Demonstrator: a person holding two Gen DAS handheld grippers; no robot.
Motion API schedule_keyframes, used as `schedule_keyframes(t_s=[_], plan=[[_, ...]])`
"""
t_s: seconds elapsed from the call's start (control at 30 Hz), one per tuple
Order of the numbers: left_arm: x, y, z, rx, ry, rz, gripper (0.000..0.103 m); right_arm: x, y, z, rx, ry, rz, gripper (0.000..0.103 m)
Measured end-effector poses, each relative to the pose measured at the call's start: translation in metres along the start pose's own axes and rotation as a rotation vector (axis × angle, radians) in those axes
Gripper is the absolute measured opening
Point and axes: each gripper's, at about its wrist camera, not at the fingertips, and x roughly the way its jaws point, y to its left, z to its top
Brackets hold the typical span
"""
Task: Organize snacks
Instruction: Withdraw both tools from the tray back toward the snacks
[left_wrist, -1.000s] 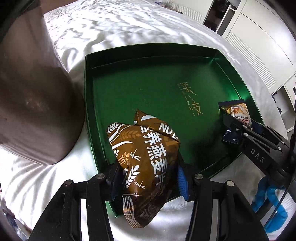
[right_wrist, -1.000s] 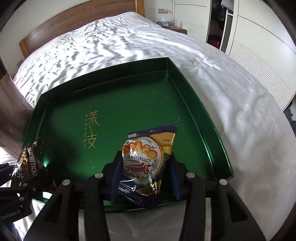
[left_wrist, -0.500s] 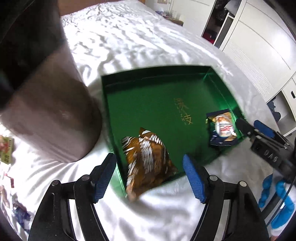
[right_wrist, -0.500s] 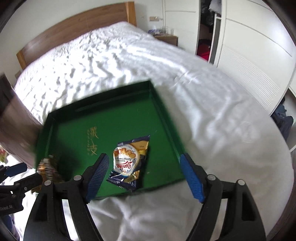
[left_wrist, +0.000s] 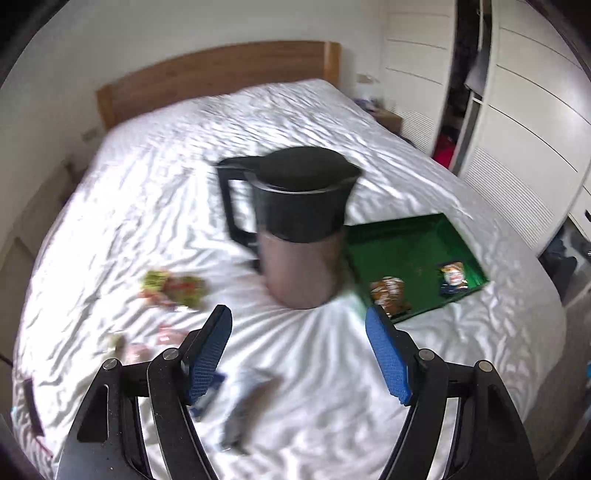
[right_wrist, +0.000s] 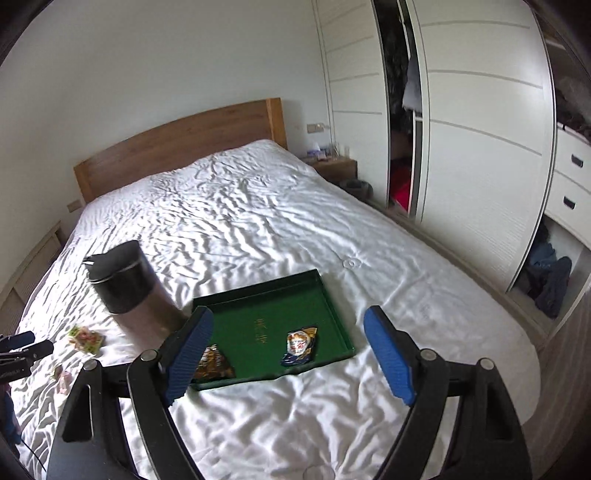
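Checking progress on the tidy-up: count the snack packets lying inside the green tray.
2. A brown packet at the green tray's near-left corner, a blue cookie packet near its front-right edge. More snacks lie outside it on the bed.

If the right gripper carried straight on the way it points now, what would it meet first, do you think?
Most likely the green tray on the bed, around the cookie packet lying in it. The right gripper is open and empty, and nothing shows in between, though depth is hard to judge.

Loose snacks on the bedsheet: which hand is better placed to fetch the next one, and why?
Probably the left. The loose snacks lie beyond the open left gripper; the right gripper faces the tray.
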Motion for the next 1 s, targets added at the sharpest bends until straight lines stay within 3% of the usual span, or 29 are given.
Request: schedule_keyframes(t_s=[0.23,0.5,0.77,1.0], plan=[[-0.089,0.094,-0.044,-0.129,-0.107,0.090,0.069,-0.099,0.057,-0.007,-0.058,-0.116,0.096,0.103],[-0.155,0.168,-0.116,-0.267,-0.186,0.142,0.069,-0.170,0.123,-0.033,-0.098,-0.195,0.219,0.103],[-0.172,0.192,-0.192,-0.311,-0.161,0.232,0.070,-0.191,0.171,-0.081,-0.142,-0.156,0.329,0.103],[-0.176,0.190,-0.238,-0.299,-0.114,0.261,0.070,-0.175,0.203,-0.120,-0.173,-0.062,0.374,0.103]])
